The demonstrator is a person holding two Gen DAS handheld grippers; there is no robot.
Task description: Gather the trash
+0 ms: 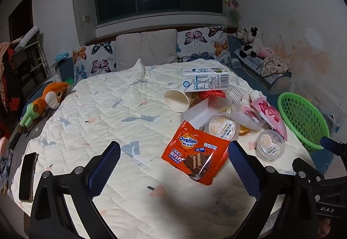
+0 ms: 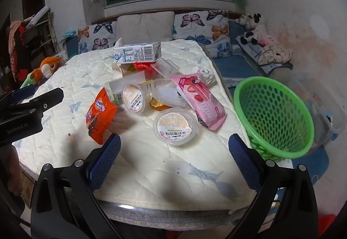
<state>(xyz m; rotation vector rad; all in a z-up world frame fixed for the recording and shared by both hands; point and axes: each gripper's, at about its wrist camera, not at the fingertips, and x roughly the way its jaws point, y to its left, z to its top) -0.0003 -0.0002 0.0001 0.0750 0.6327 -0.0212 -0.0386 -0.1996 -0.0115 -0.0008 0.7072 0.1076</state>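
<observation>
Left tongs (image 1: 174, 163) and right tongs (image 2: 174, 156) gape wide, empty.

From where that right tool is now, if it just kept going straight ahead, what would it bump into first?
Most likely the round plastic cup with the printed lid, which lies on the quilt straight ahead of the open right tool. Nothing else stands in between, though depth is hard to judge in this view.

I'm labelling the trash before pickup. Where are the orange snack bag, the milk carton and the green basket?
orange snack bag (image 1: 195, 153): left wrist view, middle of its printed front.
milk carton (image 1: 206, 81): left wrist view, its side panel with the label.
green basket (image 2: 274, 113): right wrist view, inner perforated wall.
</observation>
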